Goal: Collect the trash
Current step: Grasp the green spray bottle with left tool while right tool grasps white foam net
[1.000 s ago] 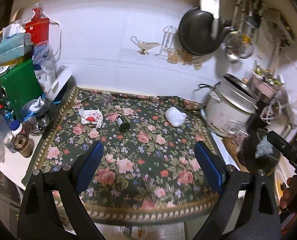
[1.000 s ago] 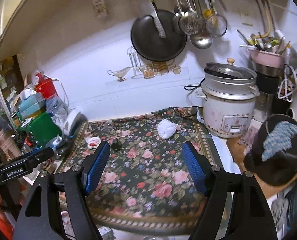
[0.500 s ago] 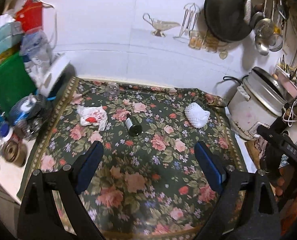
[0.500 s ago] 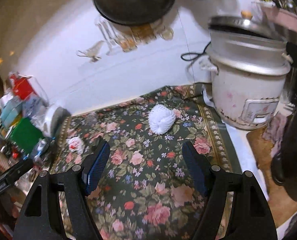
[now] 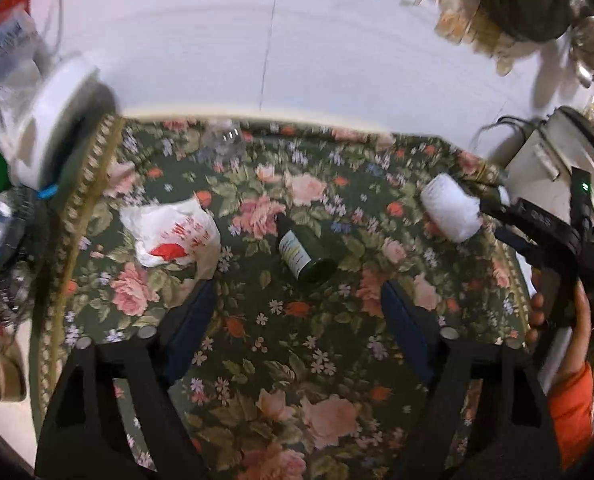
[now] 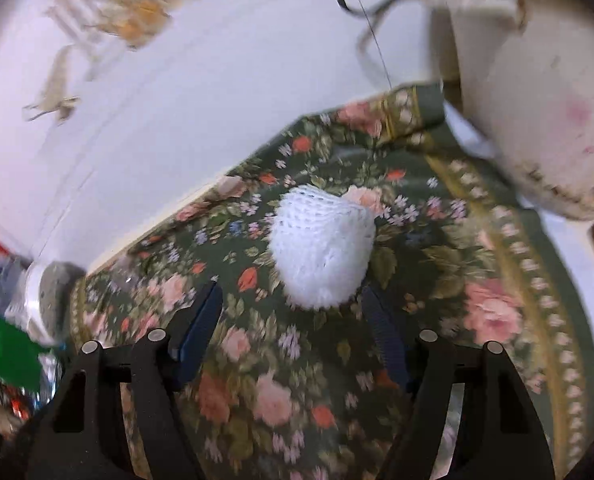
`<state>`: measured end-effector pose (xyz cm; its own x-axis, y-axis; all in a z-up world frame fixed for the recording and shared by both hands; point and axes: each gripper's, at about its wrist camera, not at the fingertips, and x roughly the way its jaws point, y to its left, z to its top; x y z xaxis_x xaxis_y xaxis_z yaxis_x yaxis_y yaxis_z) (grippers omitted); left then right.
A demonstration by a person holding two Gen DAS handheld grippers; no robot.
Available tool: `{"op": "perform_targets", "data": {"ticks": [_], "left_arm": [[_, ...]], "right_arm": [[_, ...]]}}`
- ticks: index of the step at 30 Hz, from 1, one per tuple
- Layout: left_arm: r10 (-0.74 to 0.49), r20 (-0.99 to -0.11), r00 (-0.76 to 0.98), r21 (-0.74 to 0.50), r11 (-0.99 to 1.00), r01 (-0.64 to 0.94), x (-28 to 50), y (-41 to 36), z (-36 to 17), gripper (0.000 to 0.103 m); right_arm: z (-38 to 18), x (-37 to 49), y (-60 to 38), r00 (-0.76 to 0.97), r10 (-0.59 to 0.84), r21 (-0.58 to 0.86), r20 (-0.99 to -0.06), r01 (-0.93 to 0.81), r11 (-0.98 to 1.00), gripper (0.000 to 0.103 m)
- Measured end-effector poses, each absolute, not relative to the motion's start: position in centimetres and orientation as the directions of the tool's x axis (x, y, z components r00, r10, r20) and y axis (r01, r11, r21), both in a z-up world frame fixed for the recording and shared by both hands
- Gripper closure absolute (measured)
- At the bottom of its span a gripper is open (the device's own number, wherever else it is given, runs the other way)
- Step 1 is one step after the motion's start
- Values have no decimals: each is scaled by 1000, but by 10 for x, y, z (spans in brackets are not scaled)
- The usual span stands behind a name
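A small dark green bottle [image 5: 305, 250] lies on its side on the floral tablecloth [image 5: 281, 344], just ahead of my open, empty left gripper [image 5: 297, 300]. A crumpled white and red wrapper [image 5: 173, 232] lies left of the bottle. A white foam net sleeve [image 5: 451, 212] lies at the right; in the right wrist view this sleeve [image 6: 321, 252] sits just ahead of my open, empty right gripper [image 6: 293, 304]. A clear crumpled plastic piece [image 5: 227, 140] lies by the back wall. The right gripper's body shows at the far right of the left wrist view.
A white rice cooker [image 6: 537, 92] stands at the right edge with its cord [image 6: 361, 12] along the wall. Bottles, a green box [image 6: 13, 354] and a white round item [image 5: 53, 120] crowd the left side. A white wall backs the table.
Both grippers have moved forward and down toward the table. The left one has closed in on the bottle, the right one on the white net sleeve. Both stay open.
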<state>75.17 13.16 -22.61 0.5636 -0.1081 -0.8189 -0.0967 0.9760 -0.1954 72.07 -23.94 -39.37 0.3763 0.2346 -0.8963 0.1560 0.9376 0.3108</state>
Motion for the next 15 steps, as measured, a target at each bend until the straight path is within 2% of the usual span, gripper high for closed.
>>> {"op": "perform_targets", "data": {"ticks": [5, 6, 9, 15], "left_arm": [[-149, -831, 536, -224, 972, -77, 769, 132, -252, 26], [-156, -833, 531, -230, 970, -75, 773, 130, -256, 31], [-182, -842, 508, -247, 967, -62, 787, 125, -268, 41], [-170, -845, 507, -233, 970, -64, 811, 114, -281, 43]], "right_arm": [[-427, 737, -240, 324, 273, 341, -906, 174, 924, 56], [-430, 738, -239, 320, 272, 335, -908, 162, 928, 63], [-430, 738, -235, 333, 255, 311, -908, 126, 942, 69], [-422, 735, -227, 342, 220, 253, -913, 53, 966, 80]]}}
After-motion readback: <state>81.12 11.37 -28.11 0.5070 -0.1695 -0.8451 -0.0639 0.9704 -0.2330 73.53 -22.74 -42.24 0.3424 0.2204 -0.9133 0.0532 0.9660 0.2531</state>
